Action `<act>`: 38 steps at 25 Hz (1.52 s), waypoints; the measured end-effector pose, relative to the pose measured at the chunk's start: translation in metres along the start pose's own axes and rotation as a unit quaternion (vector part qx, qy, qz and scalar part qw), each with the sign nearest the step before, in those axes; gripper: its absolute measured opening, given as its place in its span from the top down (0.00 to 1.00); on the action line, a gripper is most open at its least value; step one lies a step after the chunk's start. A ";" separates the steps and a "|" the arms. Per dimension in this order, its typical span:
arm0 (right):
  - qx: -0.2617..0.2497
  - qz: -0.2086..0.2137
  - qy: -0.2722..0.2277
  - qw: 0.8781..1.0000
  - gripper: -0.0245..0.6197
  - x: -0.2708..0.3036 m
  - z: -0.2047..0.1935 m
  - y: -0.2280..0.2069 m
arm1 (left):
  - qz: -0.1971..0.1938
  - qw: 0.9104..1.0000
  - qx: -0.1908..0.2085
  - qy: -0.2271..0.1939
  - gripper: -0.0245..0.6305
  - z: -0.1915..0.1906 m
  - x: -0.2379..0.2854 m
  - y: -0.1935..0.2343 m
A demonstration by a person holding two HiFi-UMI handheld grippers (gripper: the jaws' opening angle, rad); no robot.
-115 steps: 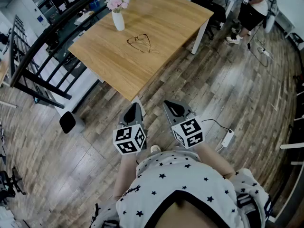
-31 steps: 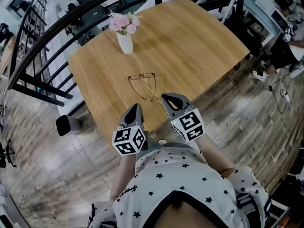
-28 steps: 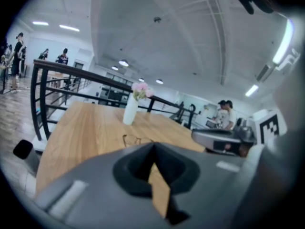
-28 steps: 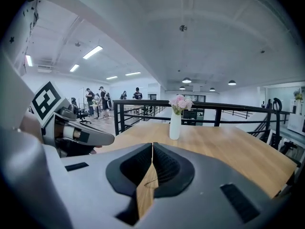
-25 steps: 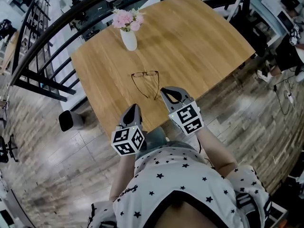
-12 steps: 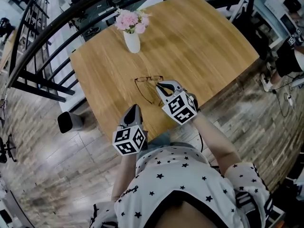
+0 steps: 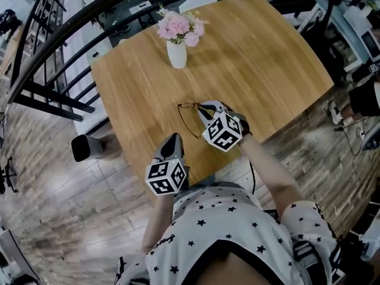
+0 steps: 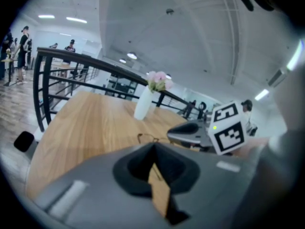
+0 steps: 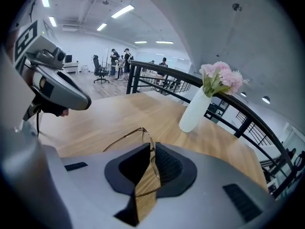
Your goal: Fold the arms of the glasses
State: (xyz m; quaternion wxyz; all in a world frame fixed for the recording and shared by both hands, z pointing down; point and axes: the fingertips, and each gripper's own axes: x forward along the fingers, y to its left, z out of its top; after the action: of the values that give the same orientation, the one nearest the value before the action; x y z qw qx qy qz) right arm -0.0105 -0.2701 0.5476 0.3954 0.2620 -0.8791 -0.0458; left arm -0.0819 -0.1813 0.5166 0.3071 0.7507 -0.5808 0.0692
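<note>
Wooden counter (image 7: pixel 267 70) in a big open office, dark railing (image 7: pixel 71 22) behind it, plank floor (image 7: pixel 71 218) all round.

Head view: glasses (image 7: pixel 187 108) flat on the counter toward the near edge, arms spread open, lenses facing a white vase (image 7: pixel 177 53) of pink flowers (image 7: pixel 180 25) that stands well apart. Right gripper (image 7: pixel 205 106) low over the right-hand side of the frame. Left gripper (image 7: pixel 174 138) over the counter's near edge, apart from the glasses.

Left gripper view: jaws clenched on nothing, only bare wood past them. Glasses (image 8: pixel 148 138) ahead, right gripper just beside them.

Right gripper view: jaws a narrow slit apart, one thin arm of the glasses (image 9: pixel 143 132) lined up in the gap, front of the frame just past the tips. No sign of pads pressing on it, so probably released and empty.

Handling, as a judgement: thin wire frame, very light, springy, easy to bend, quick to skate on smooth wood. Best taken on an arm close to the hinge, or nudged inward at the arm's far end, with the front steadied by the other gripper. Lenses best left untouched.
</note>
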 end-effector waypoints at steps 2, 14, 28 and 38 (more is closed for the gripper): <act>-0.005 0.014 0.016 1.000 0.93 0.011 -0.003 0.000 | 0.001 1.000 -0.003 0.005 0.95 0.000 0.004 0.004; -0.102 0.088 0.088 0.987 0.93 0.055 -0.013 0.003 | 0.007 0.999 -0.009 0.030 0.95 -0.006 0.018 0.018; -0.106 0.127 0.112 0.980 0.93 0.068 -0.018 0.004 | 0.010 0.999 -0.011 0.037 0.95 -0.007 0.023 0.026; -0.107 0.110 0.099 0.983 0.93 0.061 -0.009 0.005 | 0.006 0.999 -0.012 0.032 0.95 -0.005 0.022 0.024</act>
State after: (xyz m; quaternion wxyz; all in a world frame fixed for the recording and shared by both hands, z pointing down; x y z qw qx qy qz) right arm -0.0395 -0.2948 0.5961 0.5088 0.1234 -0.8491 -0.0700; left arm -0.0961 -0.1995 0.5403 0.3339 0.7411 -0.5758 0.0884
